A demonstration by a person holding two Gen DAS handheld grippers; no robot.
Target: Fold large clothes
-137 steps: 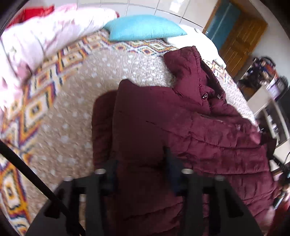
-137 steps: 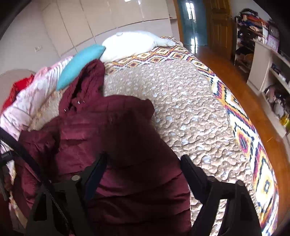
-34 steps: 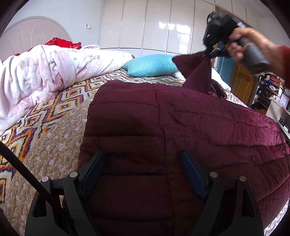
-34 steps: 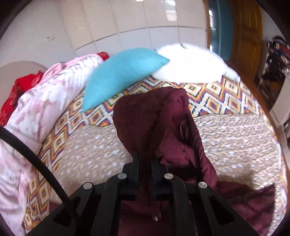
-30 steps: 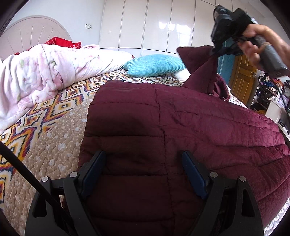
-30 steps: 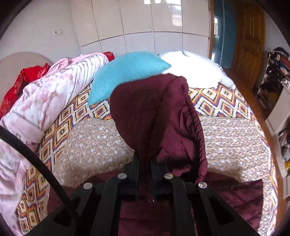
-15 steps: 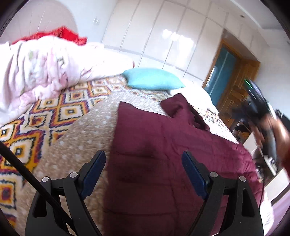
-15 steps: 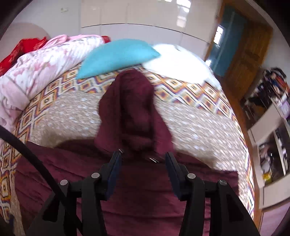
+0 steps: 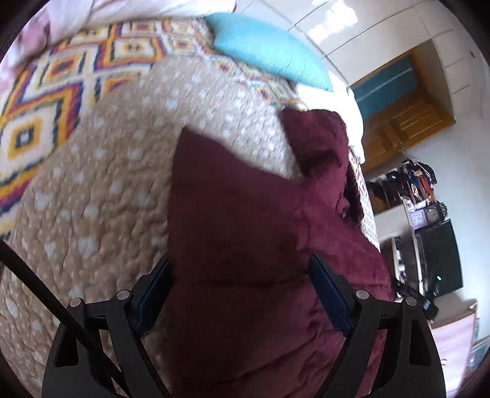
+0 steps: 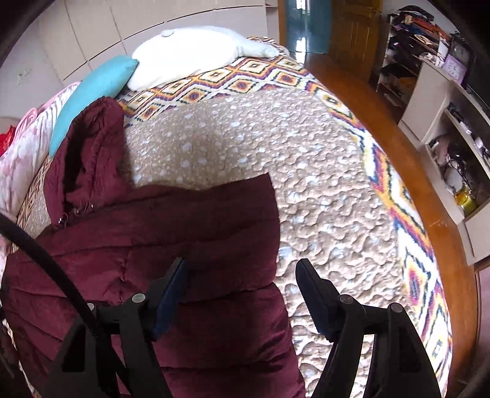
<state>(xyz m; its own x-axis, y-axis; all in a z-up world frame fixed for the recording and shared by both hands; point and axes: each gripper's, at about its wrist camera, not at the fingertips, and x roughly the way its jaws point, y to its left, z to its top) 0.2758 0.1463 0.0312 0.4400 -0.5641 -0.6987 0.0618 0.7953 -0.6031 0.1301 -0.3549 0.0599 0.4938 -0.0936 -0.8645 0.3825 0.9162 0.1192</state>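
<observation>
A maroon coat (image 10: pixel 171 232) is laid on the bed (image 10: pixel 306 171), sides folded in, hood (image 10: pixel 88 147) toward the pillows. Both the left gripper (image 9: pixel 239 294) and right gripper (image 10: pixel 242 290) are spread wide, nothing held. A grasp of the hem seems called for next. A wardrobe (image 9: pixel 337 27) and shelves (image 10: pixel 444 91) are seen beyond

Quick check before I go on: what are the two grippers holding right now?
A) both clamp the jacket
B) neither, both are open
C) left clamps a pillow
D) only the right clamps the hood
B: the left gripper and right gripper both stand open over the maroon jacket, gripping nothing.
</observation>
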